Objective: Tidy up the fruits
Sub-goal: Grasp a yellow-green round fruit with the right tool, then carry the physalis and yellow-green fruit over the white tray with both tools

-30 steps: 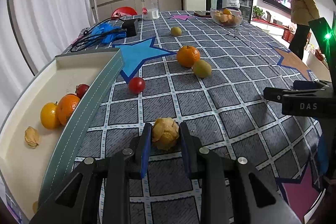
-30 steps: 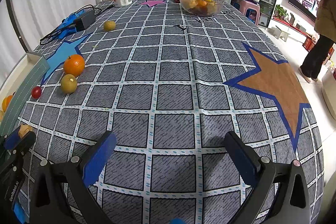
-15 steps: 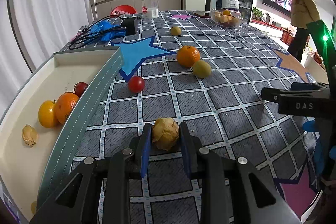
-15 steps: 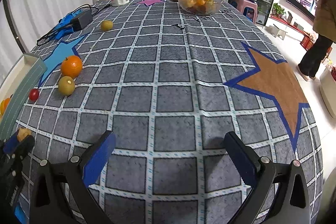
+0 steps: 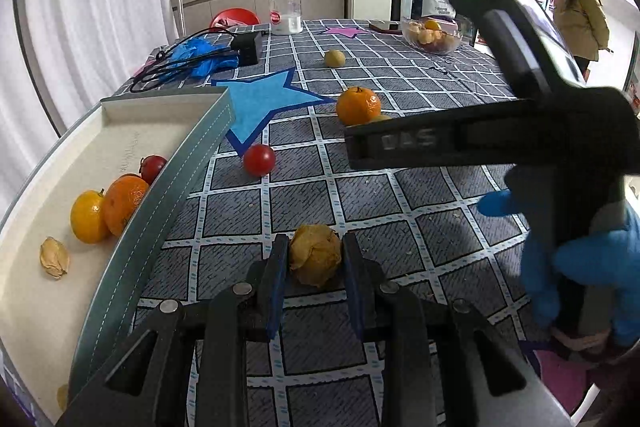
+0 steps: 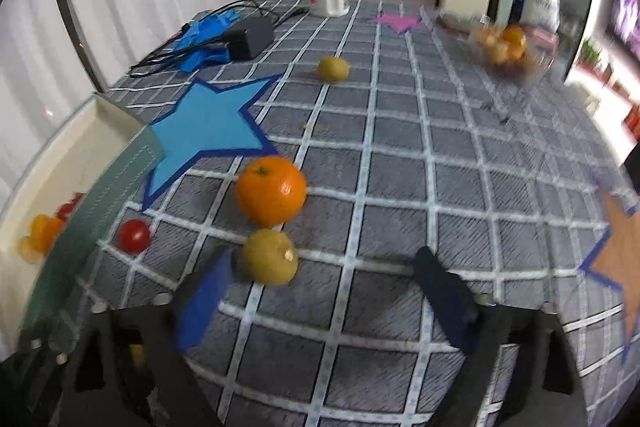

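Observation:
My left gripper point(image 5: 315, 267) is shut on a papery husked yellow fruit point(image 5: 315, 254), just above the checked tablecloth beside the tray point(image 5: 176, 171). The tray holds a yellow fruit point(image 5: 87, 215), an orange point(image 5: 124, 197), a cherry tomato point(image 5: 154, 165) and a husk point(image 5: 54, 258). On the cloth lie a cherry tomato point(image 5: 259, 159), an orange point(image 5: 358, 105) and a far yellow fruit point(image 5: 334, 58). My right gripper point(image 6: 324, 291) is open, low over the cloth, just behind a yellow-green fruit point(image 6: 271, 257), with the orange point(image 6: 271, 190) and tomato point(image 6: 134, 235) beyond.
A glass bowl of fruit point(image 5: 432, 35) stands at the back right, and a water bottle point(image 5: 285, 1) stands at the back. A black adapter with cables and blue cloth point(image 5: 208, 53) lies at the back left. The right gripper's body point(image 5: 520, 131) crosses the left wrist view.
My right gripper has swung left and forward to the yellow-green fruit and orange, and now fills the right of the left wrist view. My left gripper stays shut on the husked fruit.

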Demonstrator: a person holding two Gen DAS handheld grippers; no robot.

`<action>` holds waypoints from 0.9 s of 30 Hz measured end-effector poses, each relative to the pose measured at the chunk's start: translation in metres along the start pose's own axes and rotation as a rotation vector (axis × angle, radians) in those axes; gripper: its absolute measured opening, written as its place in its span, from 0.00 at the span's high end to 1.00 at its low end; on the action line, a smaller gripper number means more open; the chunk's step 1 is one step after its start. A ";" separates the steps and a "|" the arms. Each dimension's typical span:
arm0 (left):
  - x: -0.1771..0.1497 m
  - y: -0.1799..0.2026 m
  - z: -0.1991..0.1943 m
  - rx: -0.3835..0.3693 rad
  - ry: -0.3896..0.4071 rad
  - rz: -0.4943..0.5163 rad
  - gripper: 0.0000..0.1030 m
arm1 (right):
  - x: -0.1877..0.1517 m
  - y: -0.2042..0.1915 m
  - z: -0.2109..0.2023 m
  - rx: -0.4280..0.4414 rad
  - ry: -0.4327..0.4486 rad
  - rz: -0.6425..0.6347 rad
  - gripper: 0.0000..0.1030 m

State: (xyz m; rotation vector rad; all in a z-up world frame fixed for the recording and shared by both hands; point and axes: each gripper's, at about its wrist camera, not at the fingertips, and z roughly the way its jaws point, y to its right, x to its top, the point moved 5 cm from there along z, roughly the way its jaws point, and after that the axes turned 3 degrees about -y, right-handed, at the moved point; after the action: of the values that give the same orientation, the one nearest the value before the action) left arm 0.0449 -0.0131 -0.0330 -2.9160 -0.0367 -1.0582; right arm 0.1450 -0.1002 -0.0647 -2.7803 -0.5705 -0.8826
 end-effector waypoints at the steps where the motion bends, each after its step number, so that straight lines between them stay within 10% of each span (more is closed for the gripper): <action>1: 0.000 0.000 0.000 0.000 0.000 0.000 0.72 | 0.001 -0.003 -0.001 -0.008 0.007 -0.016 0.44; 3: 0.000 0.000 0.000 -0.001 0.000 -0.002 0.72 | 0.000 -0.008 -0.004 -0.001 0.016 -0.040 0.73; 27: 0.000 -0.002 -0.010 -0.071 0.029 -0.027 0.73 | -0.039 0.023 -0.059 0.071 0.045 0.022 0.74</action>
State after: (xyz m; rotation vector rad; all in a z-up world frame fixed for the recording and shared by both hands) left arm 0.0381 -0.0120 -0.0251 -2.9703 -0.0389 -1.1277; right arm 0.0944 -0.1490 -0.0410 -2.6907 -0.5518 -0.8996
